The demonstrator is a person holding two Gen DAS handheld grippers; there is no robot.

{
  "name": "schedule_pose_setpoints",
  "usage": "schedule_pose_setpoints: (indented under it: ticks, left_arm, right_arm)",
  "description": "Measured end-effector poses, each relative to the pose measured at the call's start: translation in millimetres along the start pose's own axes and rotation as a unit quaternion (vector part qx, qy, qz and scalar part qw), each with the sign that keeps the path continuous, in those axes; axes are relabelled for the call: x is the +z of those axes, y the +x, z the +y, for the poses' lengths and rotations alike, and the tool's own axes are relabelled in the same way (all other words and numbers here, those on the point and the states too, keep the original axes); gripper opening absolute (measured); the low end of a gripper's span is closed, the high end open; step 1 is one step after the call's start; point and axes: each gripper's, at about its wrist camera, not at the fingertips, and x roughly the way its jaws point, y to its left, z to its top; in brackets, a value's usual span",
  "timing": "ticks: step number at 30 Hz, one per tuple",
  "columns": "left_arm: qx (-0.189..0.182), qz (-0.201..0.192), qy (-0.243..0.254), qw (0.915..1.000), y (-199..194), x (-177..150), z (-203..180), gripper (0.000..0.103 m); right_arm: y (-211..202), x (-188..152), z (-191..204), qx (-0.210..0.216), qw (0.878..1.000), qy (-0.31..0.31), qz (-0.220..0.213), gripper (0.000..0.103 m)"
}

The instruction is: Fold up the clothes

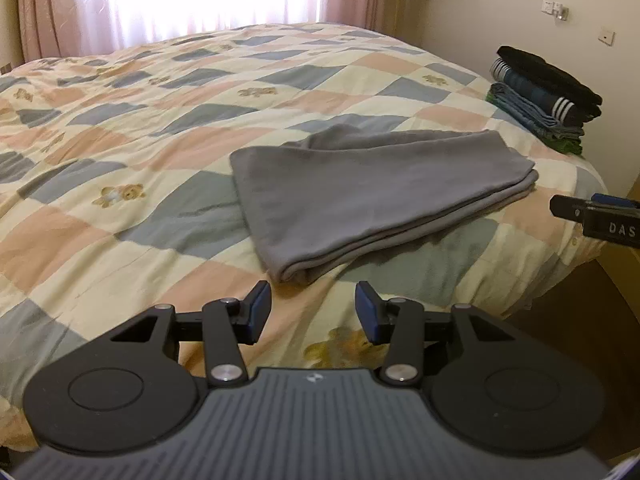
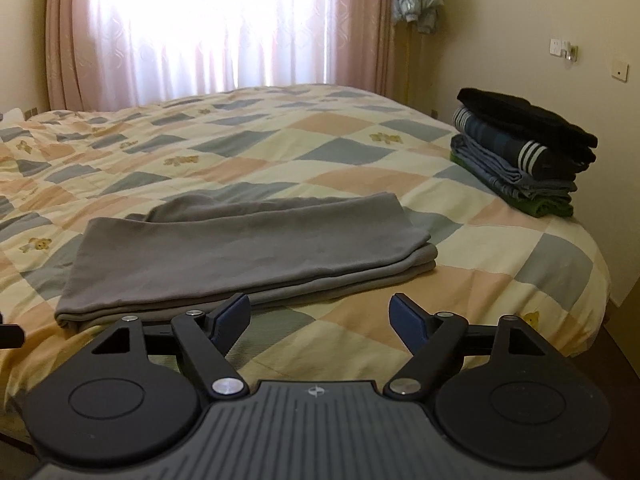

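Grey soft-knit garment (image 2: 244, 252), folded into a flat rectangle, lies on the checked quilted bedspread (image 2: 360, 120) with bare quilt all round. Left gripper (image 1: 313, 312) and right gripper (image 2: 320, 320) hover near its front edge, jaws apart, empty. Stacked folded clothes (image 2: 524, 156) occupy the far right corner.

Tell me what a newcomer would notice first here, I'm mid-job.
The folded grey garment lies mid-bed on the checked quilt, just beyond both open, empty tongs: left tongs, right tongs. A stack of folded clothes sits at the bed's right edge, by the wall. Bright pink curtains glow behind.
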Motion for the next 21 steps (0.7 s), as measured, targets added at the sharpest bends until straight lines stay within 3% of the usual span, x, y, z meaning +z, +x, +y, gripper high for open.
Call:
schedule_pose_setpoints:
  ticks: [7, 13, 17, 21]
  left_arm:
    - [-0.04, -0.007, -0.003, 0.9992, 8, 6, 1, 0.046]
    - [-0.057, 0.02, -0.08, 0.995, 29, 14, 64, 0.044]
    - [-0.056, 0.031, -0.131, 0.9893, 41, 17, 109, 0.036]
    - [-0.066, 0.04, -0.168, 0.9828, 53, 20, 139, 0.036]
  right_arm:
    - [-33, -9, 6, 0.032, 0.999, -0.003, -0.036, 0.083]
    - [-33, -23, 31, 0.07, 0.996, -0.025, -0.056, 0.084]
    - [-5, -34, 77, 0.114, 0.987, -0.106, -0.048, 0.081]
    - [21, -44, 141, 0.153, 0.96, -0.223, -0.071, 0.066]
